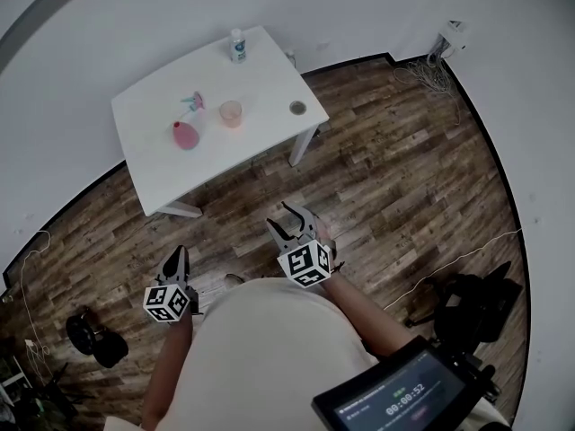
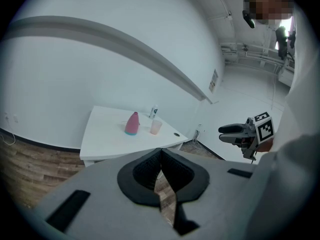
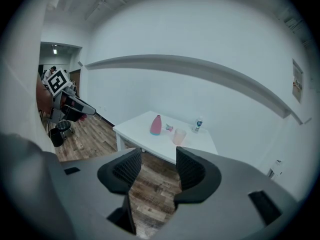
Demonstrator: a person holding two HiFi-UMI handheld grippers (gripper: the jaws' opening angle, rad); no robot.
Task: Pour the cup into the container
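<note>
A translucent pinkish cup (image 1: 231,113) stands on the white table (image 1: 260,79), with a pink flask-shaped container (image 1: 186,135) to its left. Both grippers are held over the wooden floor, well short of the table. My left gripper (image 1: 177,257) has its pads together, and in its own view (image 2: 160,159) nothing is between them. My right gripper (image 1: 280,218) stands partly open with nothing in the gap (image 3: 159,166). The cup (image 3: 179,136) and the container (image 3: 156,125) show far ahead in the right gripper view.
A small white bottle (image 1: 237,46) stands at the table's far edge, and a pink spray head (image 1: 193,101) lies behind the container. On the floor are cables (image 1: 422,74), a black bag (image 1: 467,308) at right and dark gear (image 1: 94,335) at left.
</note>
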